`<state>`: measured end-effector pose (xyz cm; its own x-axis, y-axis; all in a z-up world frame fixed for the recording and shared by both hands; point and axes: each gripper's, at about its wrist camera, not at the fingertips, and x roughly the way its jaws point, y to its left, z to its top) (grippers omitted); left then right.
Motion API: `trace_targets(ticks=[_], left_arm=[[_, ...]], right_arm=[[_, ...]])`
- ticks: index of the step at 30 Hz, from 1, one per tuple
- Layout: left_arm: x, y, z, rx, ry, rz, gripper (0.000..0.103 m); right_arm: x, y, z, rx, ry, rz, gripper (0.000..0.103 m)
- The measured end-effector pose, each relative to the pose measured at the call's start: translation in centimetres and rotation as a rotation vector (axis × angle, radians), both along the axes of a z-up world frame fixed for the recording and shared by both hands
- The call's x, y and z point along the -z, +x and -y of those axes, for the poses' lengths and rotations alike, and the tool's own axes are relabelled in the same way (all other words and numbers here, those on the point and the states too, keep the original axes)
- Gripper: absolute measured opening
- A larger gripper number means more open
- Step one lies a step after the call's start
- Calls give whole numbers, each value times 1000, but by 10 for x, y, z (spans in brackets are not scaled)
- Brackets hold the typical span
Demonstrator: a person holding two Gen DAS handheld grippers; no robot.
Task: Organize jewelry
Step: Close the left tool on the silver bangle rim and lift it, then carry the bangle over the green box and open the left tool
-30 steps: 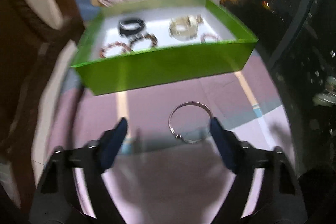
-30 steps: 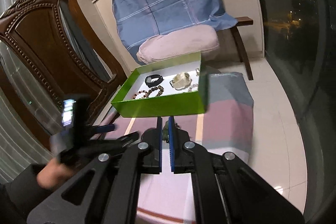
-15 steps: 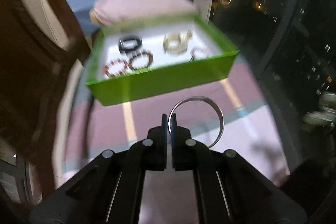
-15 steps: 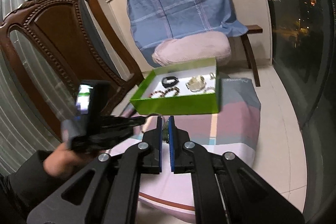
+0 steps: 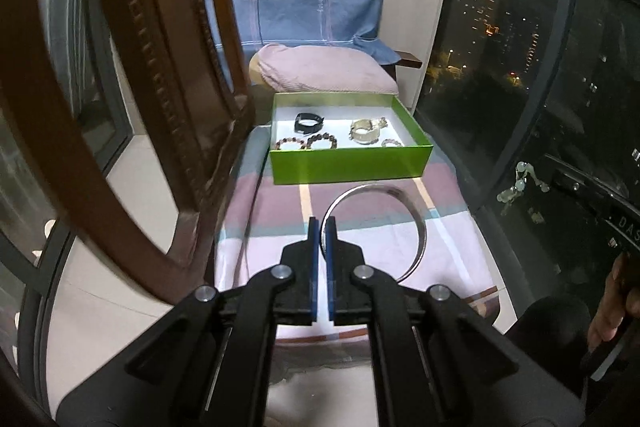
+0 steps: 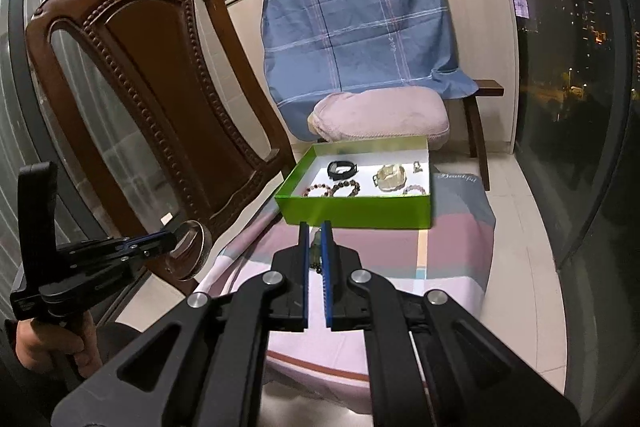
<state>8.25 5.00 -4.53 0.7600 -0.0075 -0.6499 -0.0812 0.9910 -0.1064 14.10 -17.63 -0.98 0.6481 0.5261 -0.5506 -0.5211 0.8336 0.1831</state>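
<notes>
My left gripper (image 5: 321, 227) is shut on a silver bangle (image 5: 416, 223) and holds it in the air above the striped cloth; it also shows in the right wrist view (image 6: 176, 233) with the bangle (image 6: 194, 247). A green box (image 5: 348, 165) ahead holds a black band (image 5: 308, 121), two beaded bracelets (image 5: 306, 143), a pale watch (image 5: 366, 131) and a small bracelet. My right gripper (image 6: 316, 231) is shut on a small dark beaded piece (image 6: 316, 255), well short of the green box (image 6: 360, 213).
A carved wooden chair (image 6: 140, 99) stands at the left. A pink cushion (image 6: 380, 117) and a blue plaid cloth (image 6: 360, 23) lie behind the box. Dark windows (image 5: 540, 107) run along the right. The striped cloth (image 5: 360, 247) covers the low surface.
My left gripper closed on the silver bangle, lifted it off the cloth and drew back from the box. The right gripper stayed shut and rose slightly.
</notes>
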Motion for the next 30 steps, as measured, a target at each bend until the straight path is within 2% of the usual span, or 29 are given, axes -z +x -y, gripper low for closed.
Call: trace_targets(ticks=[12, 17, 20, 24, 27, 30], left_arm=[[0, -11, -2, 5, -6, 5, 3], [-5, 3, 0, 19, -13, 4, 4], [-16, 33, 0, 35, -17, 18, 4], [-26, 106, -6, 43, -38, 16, 4], [-16, 171, -16, 20, -56, -20, 4], [14, 235, -27, -16, -45, -96, 4]], right_arm=[[1, -13, -1, 6, -15, -8, 6], [0, -1, -1, 4, -18, -12, 6], [-8, 25, -8, -8, -22, 1, 6], [-18, 95, -24, 6, -20, 14, 6], [-10, 155, -39, 16, -4, -23, 6], [16, 208, -56, 23, -14, -94, 6]])
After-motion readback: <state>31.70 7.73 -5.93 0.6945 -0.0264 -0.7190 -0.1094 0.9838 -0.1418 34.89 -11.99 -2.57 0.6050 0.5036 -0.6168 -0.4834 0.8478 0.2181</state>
